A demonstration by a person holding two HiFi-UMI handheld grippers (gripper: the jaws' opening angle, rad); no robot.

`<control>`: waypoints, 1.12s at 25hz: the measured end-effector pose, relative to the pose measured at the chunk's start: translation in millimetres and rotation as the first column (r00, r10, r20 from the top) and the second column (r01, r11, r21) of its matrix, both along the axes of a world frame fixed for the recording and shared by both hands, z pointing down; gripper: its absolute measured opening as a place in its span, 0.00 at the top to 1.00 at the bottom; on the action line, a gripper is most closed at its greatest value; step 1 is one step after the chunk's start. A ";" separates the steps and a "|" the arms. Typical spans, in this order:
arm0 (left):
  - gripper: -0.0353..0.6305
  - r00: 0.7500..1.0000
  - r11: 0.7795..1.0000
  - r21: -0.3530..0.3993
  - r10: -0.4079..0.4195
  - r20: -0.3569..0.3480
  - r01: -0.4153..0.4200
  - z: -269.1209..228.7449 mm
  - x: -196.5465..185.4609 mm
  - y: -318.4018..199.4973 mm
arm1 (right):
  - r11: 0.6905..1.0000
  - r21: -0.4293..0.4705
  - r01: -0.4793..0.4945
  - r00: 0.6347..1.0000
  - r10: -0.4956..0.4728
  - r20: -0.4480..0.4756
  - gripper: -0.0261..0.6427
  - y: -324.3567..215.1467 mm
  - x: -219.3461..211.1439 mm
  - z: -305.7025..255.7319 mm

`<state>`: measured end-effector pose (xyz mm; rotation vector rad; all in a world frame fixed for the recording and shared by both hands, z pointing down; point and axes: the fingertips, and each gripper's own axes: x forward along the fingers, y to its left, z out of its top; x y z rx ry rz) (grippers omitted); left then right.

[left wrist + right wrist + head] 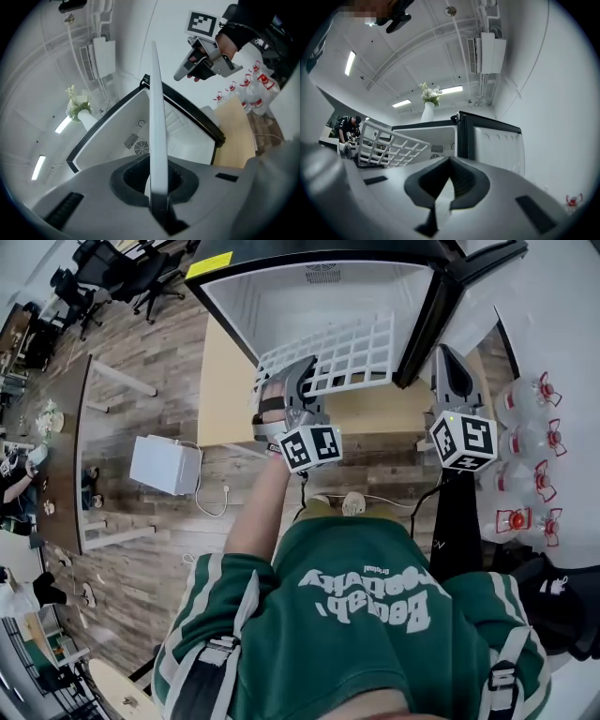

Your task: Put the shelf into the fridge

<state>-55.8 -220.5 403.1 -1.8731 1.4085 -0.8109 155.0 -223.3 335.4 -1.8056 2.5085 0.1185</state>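
Shelf (349, 354), a white wire grid, tilts at the open fridge (319, 298) mouth. Its near corner is hidden under the left gripper (298, 382), which clamps its edge. The right gripper (451, 381) seems closed, empty.

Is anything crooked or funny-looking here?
Yes. The white shelf is out of its place: the left tool holds it tilted at the front of the open fridge, not lying flat inside. Nothing looks spilled or broken.
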 end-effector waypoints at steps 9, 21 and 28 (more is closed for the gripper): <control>0.91 0.976 1.000 0.015 -0.011 0.218 0.008 16.9 10.7 -6.3 | 1.000 0.019 -0.017 1.000 0.017 0.005 0.96 -2.2 7.2 -6.9; 0.91 0.872 0.997 0.080 -0.023 0.489 -0.018 39.5 34.5 -9.8 | 0.999 0.026 -0.046 0.999 0.045 0.005 0.96 -6.2 21.6 -6.8; 0.91 0.846 0.997 0.082 -0.047 0.531 0.003 57.1 34.0 -22.4 | 0.999 0.024 -0.049 0.999 0.049 -0.004 0.96 -11.4 20.4 -6.3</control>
